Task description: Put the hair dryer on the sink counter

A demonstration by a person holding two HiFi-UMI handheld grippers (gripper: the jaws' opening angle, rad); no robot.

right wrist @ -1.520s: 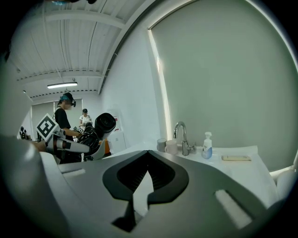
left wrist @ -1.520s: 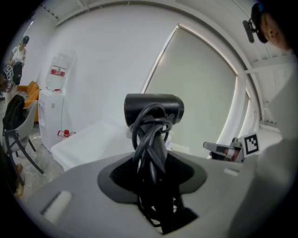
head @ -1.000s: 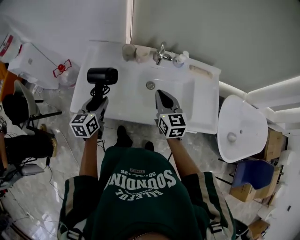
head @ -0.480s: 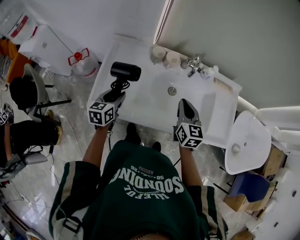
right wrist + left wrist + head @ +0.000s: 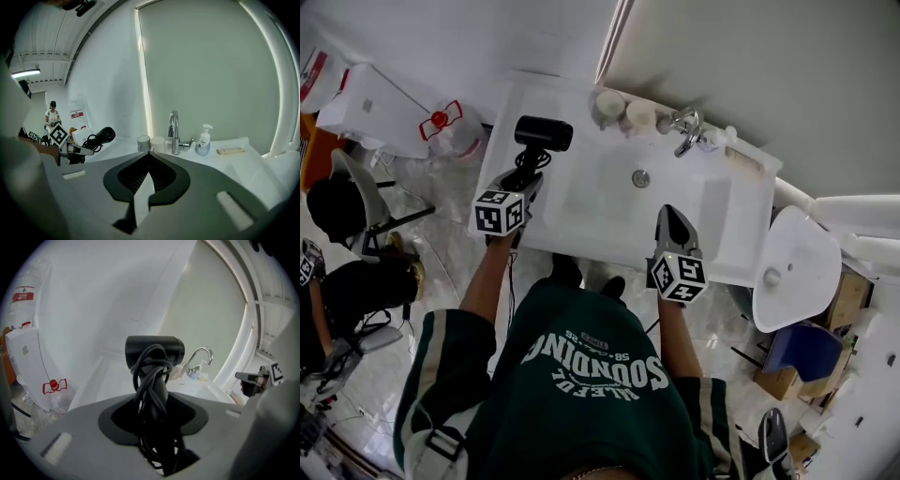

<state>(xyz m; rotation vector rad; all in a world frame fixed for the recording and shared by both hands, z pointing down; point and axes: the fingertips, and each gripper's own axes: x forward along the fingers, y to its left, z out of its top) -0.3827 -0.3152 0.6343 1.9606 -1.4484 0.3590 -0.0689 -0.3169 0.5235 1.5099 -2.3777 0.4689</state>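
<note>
Hardly moved since a second ago: your left tongs point(image 5: 525, 180) still grasp the dryer point(image 5: 544, 133) by its cord-wrapped handle, upper left of frame, over the bench's point(image 5: 572, 98) left end. Right tongs point(image 5: 669, 217) clenched, empty. Carry looks done; lowering and release are left.

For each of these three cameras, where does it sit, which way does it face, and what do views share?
Head view: on the person's head, facing steeply down at the sink counter; shirt, forearms, left gripper, right gripper show.
Left gripper view: on that gripper, facing along its jaws, shut on the hair dryer.
Right gripper view: on that gripper, facing the faucet over its shut, empty jaws.
Shared: all show hair dryer and faucet.
</note>
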